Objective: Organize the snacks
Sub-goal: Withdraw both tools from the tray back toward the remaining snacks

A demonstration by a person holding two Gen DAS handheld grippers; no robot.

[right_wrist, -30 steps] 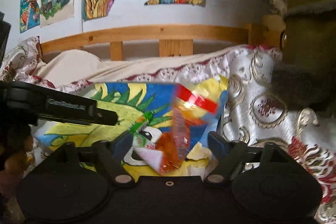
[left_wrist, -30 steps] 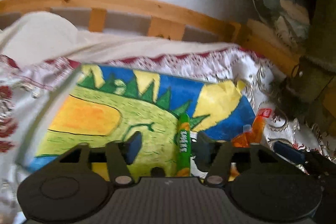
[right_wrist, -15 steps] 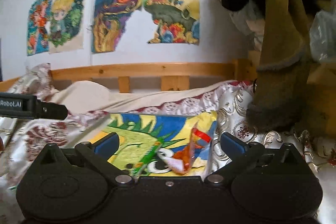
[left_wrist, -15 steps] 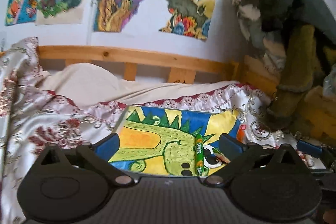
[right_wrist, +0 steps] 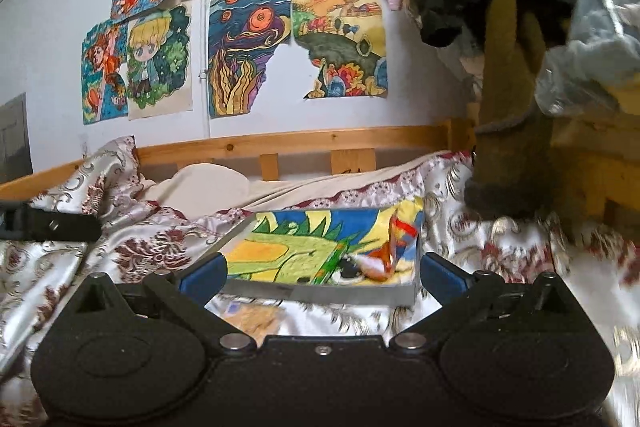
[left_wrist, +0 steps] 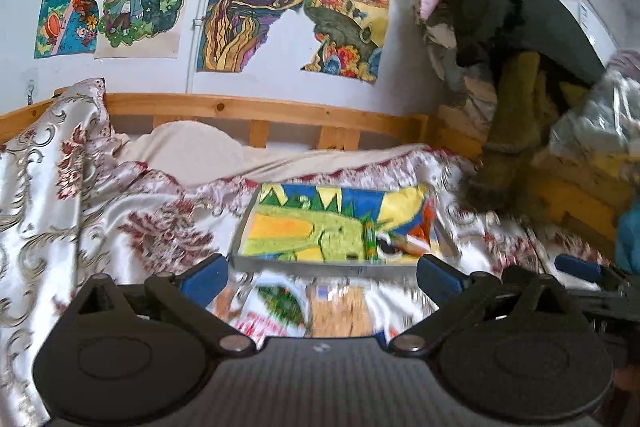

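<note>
A shallow grey box lined with a dinosaur drawing lies on the bed. Inside it lie a green snack stick and an orange-red snack packet. More snack packets lie on the bedspread in front of the box, a white-red-green one and a tan one, blurred. My left gripper is open and empty, drawn back from the box. My right gripper is open and empty, near the box's front edge.
A patterned satin bedspread covers the bed, with a wooden rail and a pillow behind. Plush toys and bags pile up at right. Drawings hang on the wall. The other gripper shows at the right edge.
Both grippers have opened wide and pulled back from the box. The green stick and the orange packet now lie in the box. Packets in front of the box have come into view.
</note>
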